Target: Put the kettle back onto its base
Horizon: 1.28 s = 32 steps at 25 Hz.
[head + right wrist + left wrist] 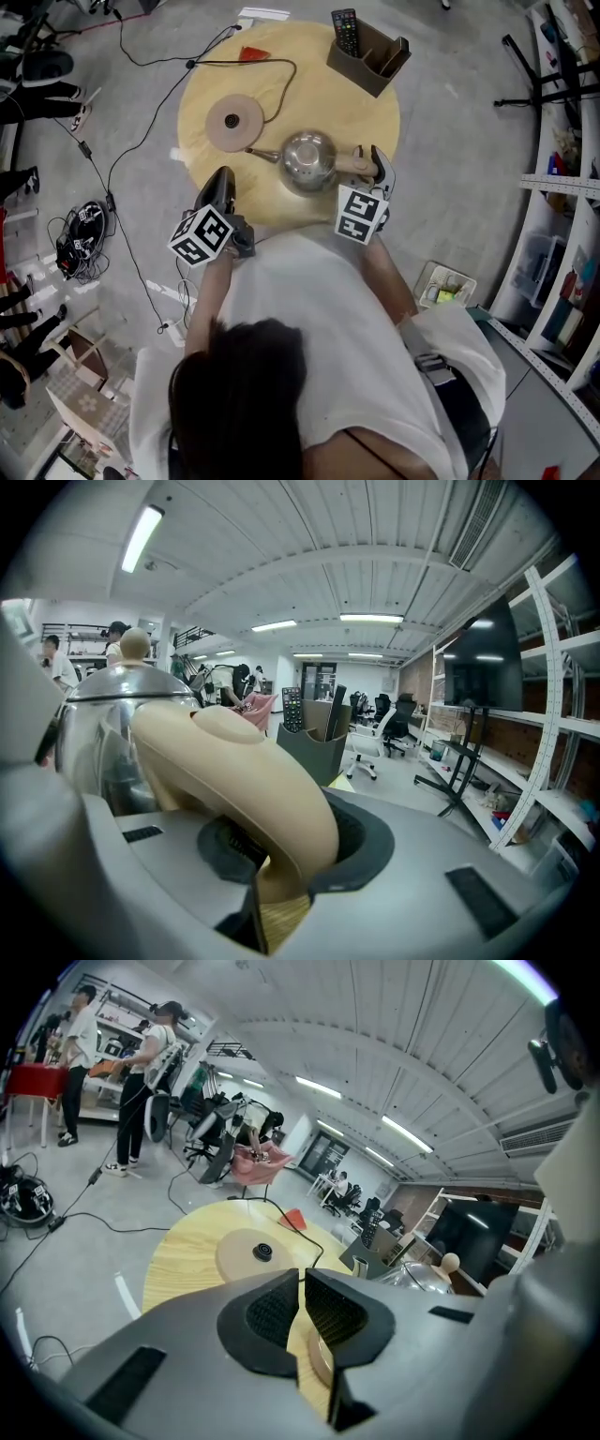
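Observation:
A steel kettle [309, 161] with a beige handle [356, 164] stands near the front of the round wooden table [300, 84]. My right gripper [380, 169] is shut on that handle; in the right gripper view the handle [244, 771] fills the space between the pads, with the kettle body [103, 733] just beyond. The round tan base [234, 122] lies to the kettle's left, its cord running off the table. My left gripper [220, 183] hovers at the table's front left edge, shut with nothing held [301, 1288]; the base [255, 1253] lies ahead of it.
A brown holder [368, 54] with a remote stands at the table's back right. A small red triangle [253, 53] lies at the back edge. Black cables trail across the floor on the left. A small bin [442, 284] sits on the floor at right.

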Tool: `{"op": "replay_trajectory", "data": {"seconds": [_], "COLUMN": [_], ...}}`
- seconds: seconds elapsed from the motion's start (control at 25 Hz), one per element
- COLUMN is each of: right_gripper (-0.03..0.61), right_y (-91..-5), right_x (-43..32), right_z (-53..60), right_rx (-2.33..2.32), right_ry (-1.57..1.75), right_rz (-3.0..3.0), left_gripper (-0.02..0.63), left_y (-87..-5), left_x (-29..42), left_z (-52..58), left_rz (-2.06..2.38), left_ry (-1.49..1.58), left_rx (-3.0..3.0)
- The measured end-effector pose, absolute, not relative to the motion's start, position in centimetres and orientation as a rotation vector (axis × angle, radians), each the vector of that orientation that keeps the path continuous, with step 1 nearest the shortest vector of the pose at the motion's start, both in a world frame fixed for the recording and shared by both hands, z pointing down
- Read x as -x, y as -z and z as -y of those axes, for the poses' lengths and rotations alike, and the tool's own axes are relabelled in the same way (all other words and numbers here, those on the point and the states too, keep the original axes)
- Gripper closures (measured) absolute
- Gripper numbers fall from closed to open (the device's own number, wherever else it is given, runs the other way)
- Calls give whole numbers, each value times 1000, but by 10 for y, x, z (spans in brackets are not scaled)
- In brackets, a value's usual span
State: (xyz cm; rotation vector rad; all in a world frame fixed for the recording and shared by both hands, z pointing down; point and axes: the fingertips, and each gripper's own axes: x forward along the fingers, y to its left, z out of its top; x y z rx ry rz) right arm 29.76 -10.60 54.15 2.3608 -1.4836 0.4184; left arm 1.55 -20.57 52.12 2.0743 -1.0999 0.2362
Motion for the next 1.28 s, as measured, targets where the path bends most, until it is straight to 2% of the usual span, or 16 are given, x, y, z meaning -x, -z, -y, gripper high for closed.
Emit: {"op": "replay_trajectory", "data": {"seconds": [0.56, 1.28], "right_gripper": [469, 469], "right_y": [-501, -461], "right_x": [-308, -294], "right_z": [135, 206], "right_rx": [-2433, -2405], "right_ry": [-364, -278], "right_rz": [1540, 1661], "left_gripper": [571, 571], "left_y": [-522, -513], "left_x": [4, -14], "left_z": [199, 186], "left_rz": [1151, 1081], "left_ry": [-215, -200], "left_rx": [-2034, -2082]}}
